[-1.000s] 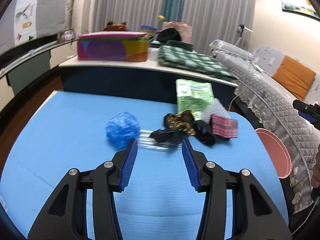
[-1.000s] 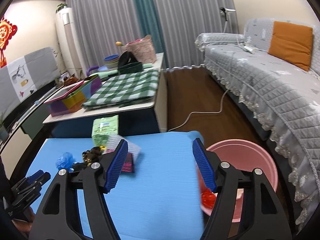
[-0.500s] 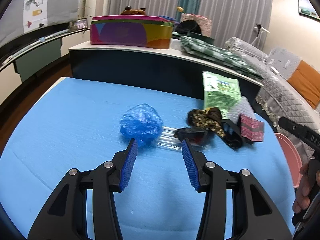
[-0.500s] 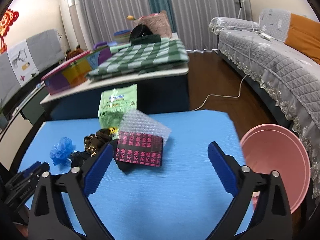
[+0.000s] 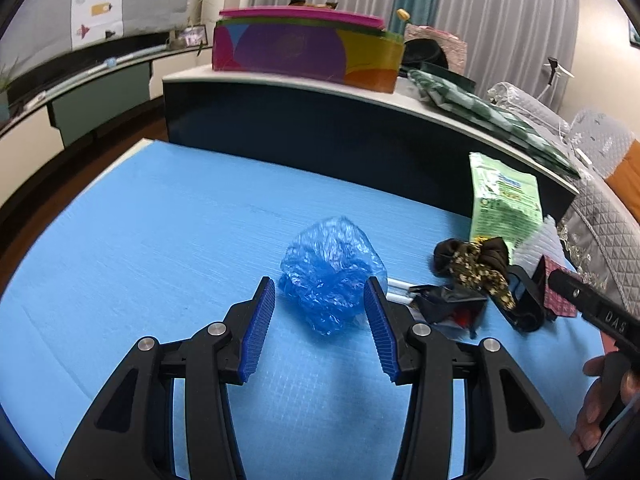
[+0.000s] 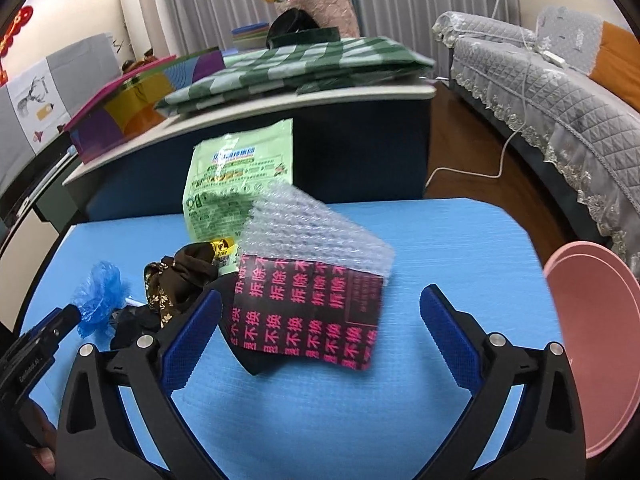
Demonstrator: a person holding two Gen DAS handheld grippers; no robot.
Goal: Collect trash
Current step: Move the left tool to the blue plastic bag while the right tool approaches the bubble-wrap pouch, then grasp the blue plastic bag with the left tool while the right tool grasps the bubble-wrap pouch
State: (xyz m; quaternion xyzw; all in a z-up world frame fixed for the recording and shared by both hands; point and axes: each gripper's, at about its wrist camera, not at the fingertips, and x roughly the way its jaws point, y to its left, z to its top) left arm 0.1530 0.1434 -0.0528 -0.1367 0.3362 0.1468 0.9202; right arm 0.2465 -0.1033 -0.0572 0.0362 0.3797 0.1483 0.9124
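Trash lies on a blue table (image 5: 160,232). A crumpled blue plastic bag (image 5: 332,276) sits just ahead of, partly between, the tips of my open left gripper (image 5: 320,304). To its right lie a dark wrapper (image 5: 448,304), a brown patterned cloth (image 5: 476,264) and a green pouch (image 5: 504,204). My open right gripper (image 6: 320,320) is spread around a black-and-pink printed bag (image 6: 312,312) with bubble wrap (image 6: 308,232) behind it. The blue bag (image 6: 98,296), the cloth (image 6: 180,280) and the green pouch (image 6: 236,184) also show in the right wrist view.
A pink bin (image 6: 596,320) stands off the table's right edge. A dark side table (image 5: 320,120) behind holds a colourful box (image 5: 304,52) and a green checked cloth (image 6: 288,68). A grey sofa (image 6: 560,84) runs along the right.
Both grippers have moved forward and down toward the trash. The blue bag now sits between the left fingertips, and the printed bag lies between the right fingers.
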